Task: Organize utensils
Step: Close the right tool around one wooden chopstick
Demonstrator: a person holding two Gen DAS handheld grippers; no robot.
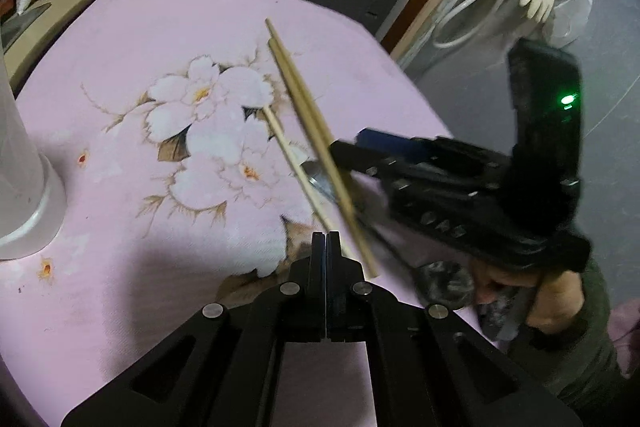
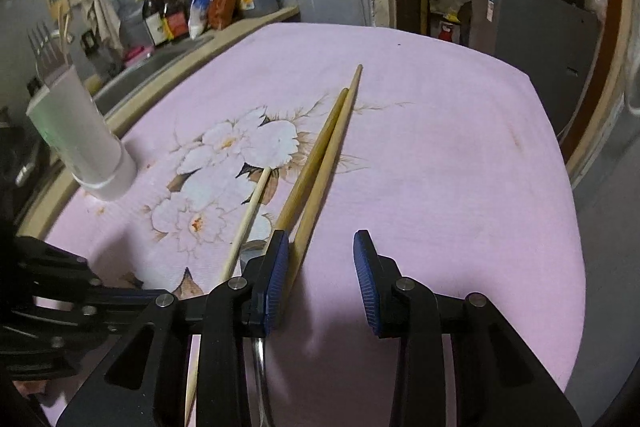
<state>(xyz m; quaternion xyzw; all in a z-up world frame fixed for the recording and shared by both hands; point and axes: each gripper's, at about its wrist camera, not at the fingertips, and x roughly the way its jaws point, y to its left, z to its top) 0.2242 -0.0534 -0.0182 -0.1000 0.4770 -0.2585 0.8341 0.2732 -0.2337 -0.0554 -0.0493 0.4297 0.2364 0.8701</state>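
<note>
Two tan chopsticks (image 2: 324,155) lie side by side on the pink flowered tablecloth (image 2: 440,167). They also show in the left wrist view (image 1: 308,119). A thinner pale stick (image 2: 248,219) lies to their left, and a metal spoon (image 1: 320,179) lies under them. My right gripper (image 2: 320,279) is open and low over the near ends of the chopsticks, with its left blue pad (image 2: 276,279) beside them. It shows in the left wrist view (image 1: 352,147) too. My left gripper (image 1: 326,247) is shut and empty, near the sticks' ends. A white holder (image 2: 80,143) with forks stands at the left.
A counter (image 2: 208,39) with sauce bottles and packets runs behind the table's far left edge. The holder's base (image 1: 24,187) is close on the left in the left wrist view. A grey cabinet (image 2: 540,39) stands beyond the far right corner.
</note>
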